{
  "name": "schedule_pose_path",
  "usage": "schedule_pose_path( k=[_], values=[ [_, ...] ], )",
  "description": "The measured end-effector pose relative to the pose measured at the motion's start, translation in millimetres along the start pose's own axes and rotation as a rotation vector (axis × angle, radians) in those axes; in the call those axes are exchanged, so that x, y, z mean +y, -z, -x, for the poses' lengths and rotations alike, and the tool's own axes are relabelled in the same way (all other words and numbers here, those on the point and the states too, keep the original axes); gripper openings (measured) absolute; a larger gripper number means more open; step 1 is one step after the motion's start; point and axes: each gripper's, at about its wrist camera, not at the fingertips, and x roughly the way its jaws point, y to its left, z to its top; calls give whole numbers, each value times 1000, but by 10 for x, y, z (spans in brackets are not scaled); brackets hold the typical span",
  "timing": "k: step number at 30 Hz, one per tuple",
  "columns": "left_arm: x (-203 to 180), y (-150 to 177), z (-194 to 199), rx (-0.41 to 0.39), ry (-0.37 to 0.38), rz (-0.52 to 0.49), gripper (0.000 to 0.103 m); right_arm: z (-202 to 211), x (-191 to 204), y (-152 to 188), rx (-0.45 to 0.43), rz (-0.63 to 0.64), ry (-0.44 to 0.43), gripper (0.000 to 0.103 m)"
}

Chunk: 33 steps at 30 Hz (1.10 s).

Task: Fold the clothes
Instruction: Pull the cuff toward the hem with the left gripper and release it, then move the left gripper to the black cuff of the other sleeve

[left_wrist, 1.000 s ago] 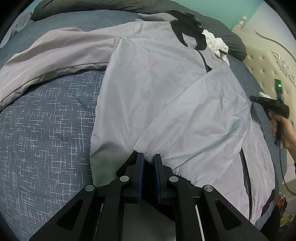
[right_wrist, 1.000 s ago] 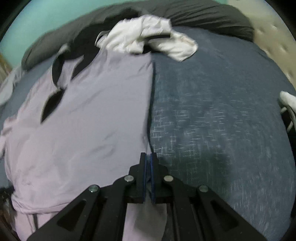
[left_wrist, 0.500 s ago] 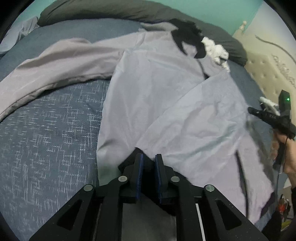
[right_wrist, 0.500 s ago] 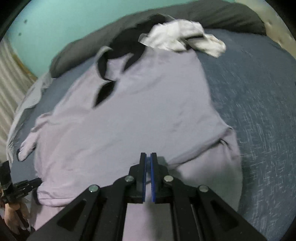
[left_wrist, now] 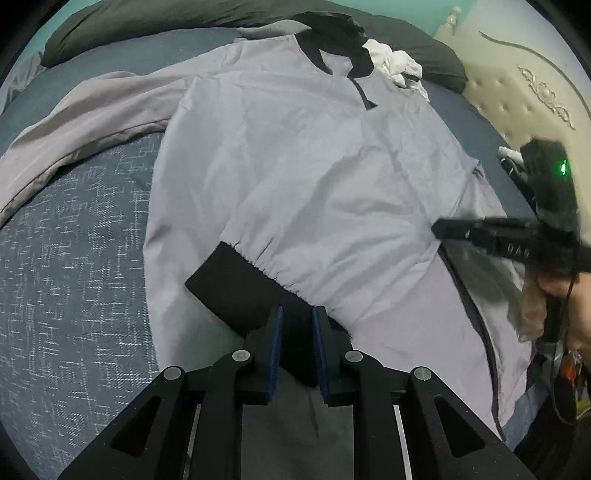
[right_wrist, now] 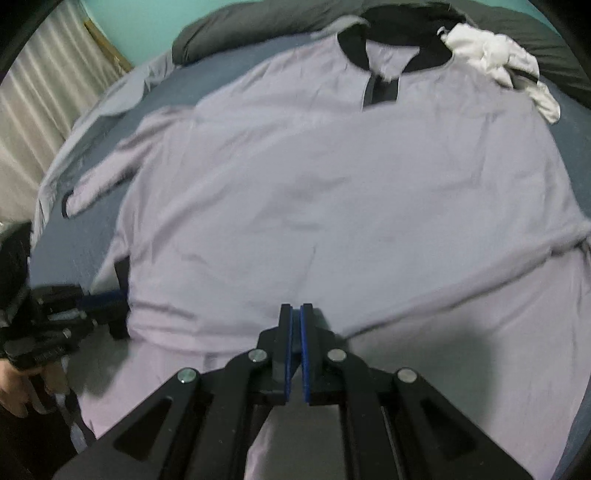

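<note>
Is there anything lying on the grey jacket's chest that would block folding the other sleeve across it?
Nothing visible blocks it. The light grey jacket has one sleeve already folded over, its black cuff by the left gripper. The crumpled white cloth sits only at the collar's edge.

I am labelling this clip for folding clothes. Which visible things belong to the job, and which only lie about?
Job:
- lilac long-sleeved shirt with black collar
- its black cuff
- left gripper
- right gripper

Lying about:
- crumpled white cloth
- dark grey pillow
</note>
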Motion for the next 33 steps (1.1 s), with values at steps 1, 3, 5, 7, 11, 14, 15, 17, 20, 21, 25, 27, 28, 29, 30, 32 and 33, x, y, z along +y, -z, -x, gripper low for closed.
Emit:
schedule_pose_path(
  k=[1,3,5,7,11,14,15,17,20,21,25,27,28,29,30,32,33],
  values=[
    [-4,-13,35,-5,-3,-2,18,12,4,-8,-1,-2,6,4],
    [-17,-45,101,-18,-3,-9,18,83,60,-61,-22,-9,12,3],
    [-39,-81,147,-30,4,-19,18,135,150,-118,-44,-4,0,3],
    [-58,-107,159,-30,10,-30,18,133,296,-166,-52,15,-26,3],
    [-24,-61,-16,35,0,-40,18,-83,573,-143,13,74,-41,3],
    [35,10,-42,47,11,-23,18,-271,668,-44,77,91,-28,4],
    [60,9,-2,41,13,-13,18,-270,657,-41,73,78,-33,4],
    [151,0,146,4,8,17,18,-152,582,-51,26,24,-70,4],
    [358,-11,336,-25,10,81,18,74,506,-64,-47,4,-62,4],
    [462,-12,398,-29,6,110,19,139,487,-64,-68,-1,-64,4],
    [892,4,624,-42,-39,216,46,326,356,-11,-157,-72,-94,4],
    [1135,14,729,-47,-78,254,46,334,330,70,-179,-96,-106,4],
    [1226,26,791,-51,-90,266,46,372,311,138,-188,-104,-110,4],
    [1317,39,852,-55,-102,278,46,381,296,177,-194,-110,-113,4],
    [1440,28,910,-61,-102,301,46,390,276,210,-199,-115,-116,4],
    [1658,-3,983,-71,-115,346,46,397,219,292,-220,-136,-128,5],
    [1760,-19,1001,-77,-120,372,46,392,192,302,-225,-147,-132,9]
  ],
)
